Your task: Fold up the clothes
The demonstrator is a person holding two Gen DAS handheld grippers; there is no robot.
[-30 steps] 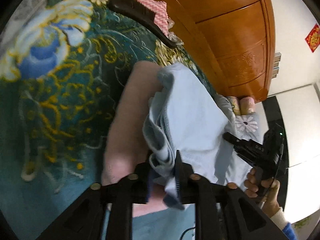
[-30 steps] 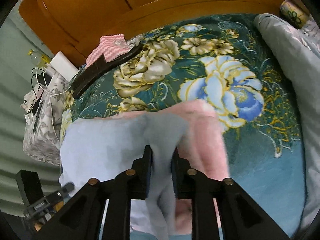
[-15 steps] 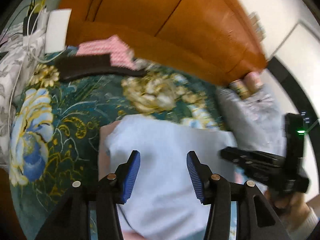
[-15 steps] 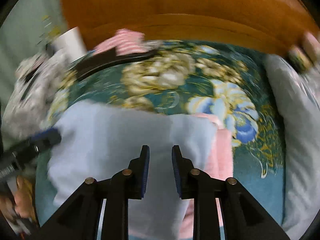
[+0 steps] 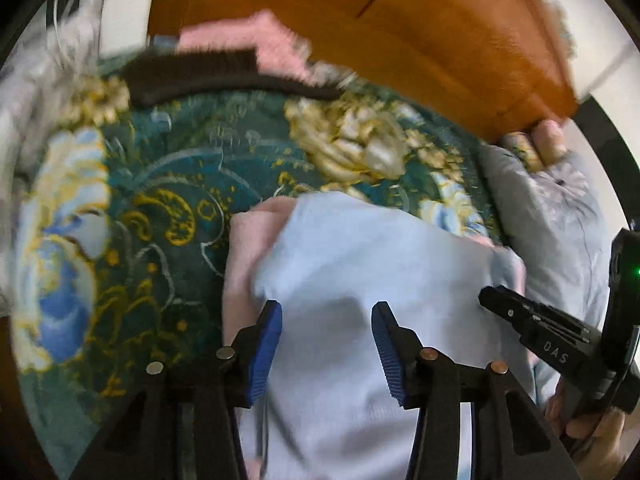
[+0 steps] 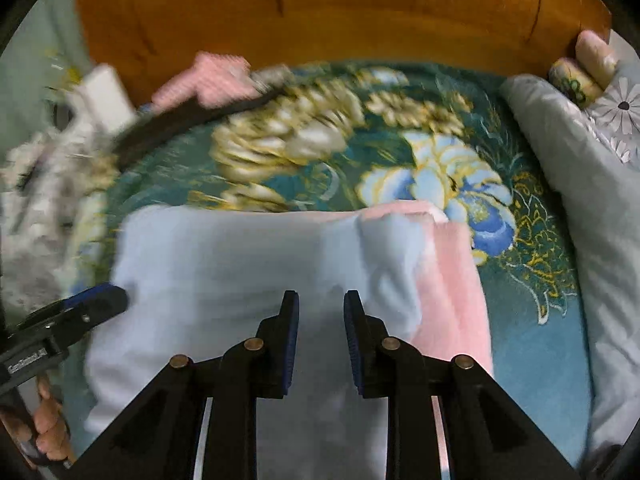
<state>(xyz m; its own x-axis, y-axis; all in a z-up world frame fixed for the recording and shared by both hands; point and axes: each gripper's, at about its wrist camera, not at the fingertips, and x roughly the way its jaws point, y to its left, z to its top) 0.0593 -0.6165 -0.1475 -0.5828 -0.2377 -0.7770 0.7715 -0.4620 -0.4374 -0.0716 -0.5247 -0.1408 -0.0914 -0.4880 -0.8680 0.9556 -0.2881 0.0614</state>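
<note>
Motion blur smeared the headboard (image 6: pixel 320 12) and clutter at the bed's far edge. A pale blue garment (image 6: pixel 224 264) lay flat on a pink towel (image 6: pixel 452 280) atop the floral bedspread (image 6: pixel 400 168). The left tool (image 5: pixel 326 316) gaped wide and the right tool (image 6: pixel 320 300) stood slightly parted, both empty above the garment.

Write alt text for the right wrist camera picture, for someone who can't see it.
An open right tool hangs above a light blue garment lying on a pink garment, on a teal floral bedspread. The left tool reaches in at the blue garment's left edge; a wooden headboard stands behind.
</note>
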